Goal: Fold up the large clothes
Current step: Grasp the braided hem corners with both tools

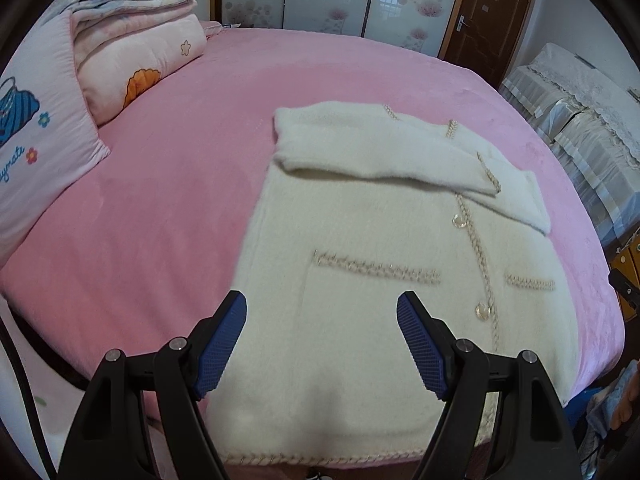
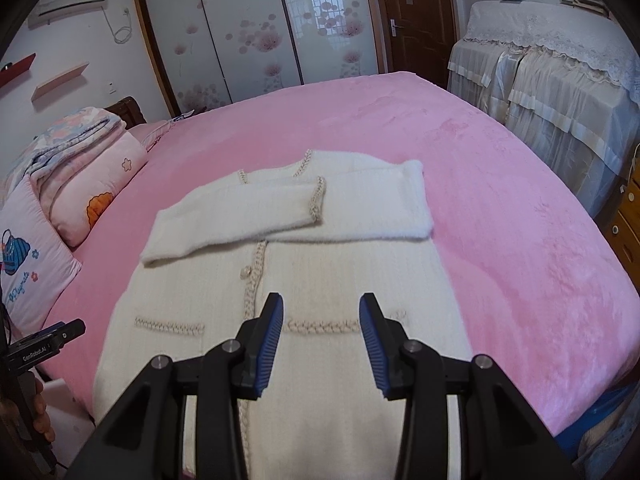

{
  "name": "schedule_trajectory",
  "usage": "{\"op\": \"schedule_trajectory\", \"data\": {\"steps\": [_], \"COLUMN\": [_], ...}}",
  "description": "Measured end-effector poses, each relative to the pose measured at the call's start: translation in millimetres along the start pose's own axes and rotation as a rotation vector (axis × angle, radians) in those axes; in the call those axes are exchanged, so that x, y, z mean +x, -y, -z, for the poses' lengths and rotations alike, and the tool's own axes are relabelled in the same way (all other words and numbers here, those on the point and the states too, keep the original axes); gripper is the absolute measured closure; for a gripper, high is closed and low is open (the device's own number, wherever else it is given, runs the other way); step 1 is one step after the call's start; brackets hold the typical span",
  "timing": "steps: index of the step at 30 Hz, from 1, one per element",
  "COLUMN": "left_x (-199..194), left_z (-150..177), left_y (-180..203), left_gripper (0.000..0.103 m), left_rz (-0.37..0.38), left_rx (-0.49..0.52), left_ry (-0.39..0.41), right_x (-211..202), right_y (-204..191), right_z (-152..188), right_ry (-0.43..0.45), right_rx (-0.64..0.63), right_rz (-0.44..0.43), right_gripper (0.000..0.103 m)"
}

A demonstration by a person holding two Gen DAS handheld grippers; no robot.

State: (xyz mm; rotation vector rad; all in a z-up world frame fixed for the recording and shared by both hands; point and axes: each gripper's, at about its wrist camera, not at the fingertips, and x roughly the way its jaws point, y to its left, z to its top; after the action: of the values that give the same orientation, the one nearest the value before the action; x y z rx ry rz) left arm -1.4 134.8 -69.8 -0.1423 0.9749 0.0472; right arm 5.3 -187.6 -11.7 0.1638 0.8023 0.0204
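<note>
The white cardigan (image 1: 400,240) lies flat on the pink bed (image 1: 180,200), hem at the near edge, collar pointing away toward the far edge. Both sleeves are already crossed over the chest. Its long axis runs straight out ahead of both tools. The left hand-held gripper (image 1: 322,344) hovers spread wide and empty above the hem's left half; the right hand-held gripper (image 2: 322,344) hangs released, holding nothing, above the right front by the pocket trim. Each looks about equally near its own hem corner, so lifting the hem toward the collar seems the likely fold.
</note>
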Motion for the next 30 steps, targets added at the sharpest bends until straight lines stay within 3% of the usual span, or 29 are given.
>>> {"op": "schedule_trajectory", "data": {"steps": [10, 16, 21, 24, 30], "left_x": [14, 36, 47, 61, 69], "left_z": [44, 72, 91, 98, 102], "left_y": [-41, -67, -58, -62, -69], "left_gripper": [0.027, 0.027, 0.027, 0.027, 0.023], "left_rz": [0.049, -0.011, -0.038, -0.088, -0.078], "left_rx": [-0.024, 0.009, 0.141, 0.144, 0.143], "left_ry": [-0.057, -0.101, -0.107, -0.147, -0.182], "right_x": [-10, -17, -13, -9, -3], "right_y": [1, 8, 31, 51, 96], "right_z": [55, 85, 107, 117, 135], "right_ry": [-0.05, -0.084, -0.135, -0.166, -0.222], "right_rx": [-0.059, -0.131, -0.124, -0.093, -0.017], "right_rz": [-0.026, -0.039, -0.033, -0.016, 0.042], "right_gripper": [0.063, 0.063, 0.063, 0.063, 0.063]}}
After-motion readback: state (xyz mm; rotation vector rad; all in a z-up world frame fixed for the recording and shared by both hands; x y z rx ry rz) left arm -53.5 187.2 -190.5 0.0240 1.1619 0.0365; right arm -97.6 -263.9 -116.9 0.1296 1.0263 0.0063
